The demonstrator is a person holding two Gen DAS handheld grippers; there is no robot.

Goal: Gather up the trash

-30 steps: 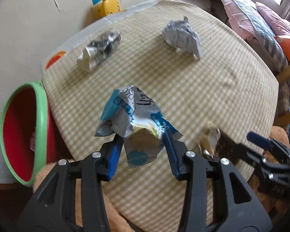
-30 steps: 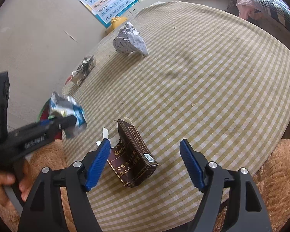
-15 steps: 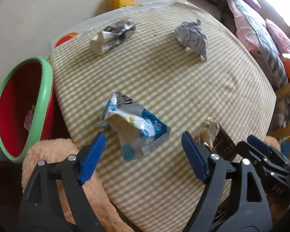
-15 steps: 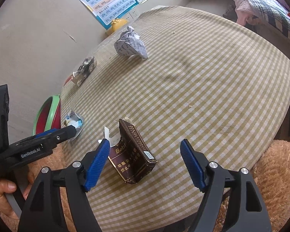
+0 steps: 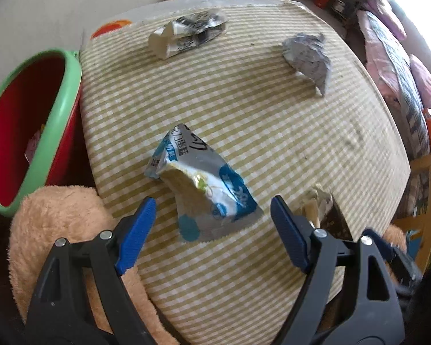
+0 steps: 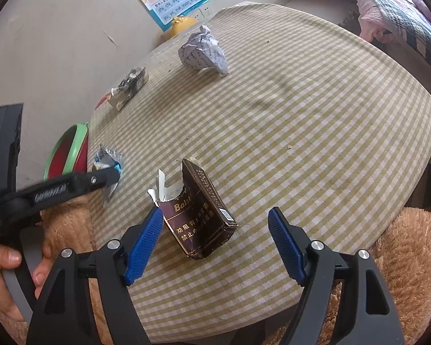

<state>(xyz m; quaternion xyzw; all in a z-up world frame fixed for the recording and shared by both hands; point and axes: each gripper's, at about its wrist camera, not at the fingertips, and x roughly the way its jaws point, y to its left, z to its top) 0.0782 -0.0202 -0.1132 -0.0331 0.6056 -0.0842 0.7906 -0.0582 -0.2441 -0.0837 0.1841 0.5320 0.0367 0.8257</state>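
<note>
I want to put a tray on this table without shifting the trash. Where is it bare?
The checked cloth is bare right of the crumpled paper and beyond the brown carton. Crowded: the near left corner, with the silver wrapper, carton, both grippers.

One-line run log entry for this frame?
left hand-held gripper: open, jaws just opened, wrapper on table between them | right hand-held gripper: open around cigarette pack | bin: beside table

four trash pieces (image 5: 207, 189), one red bin (image 5: 57, 109).
</note>
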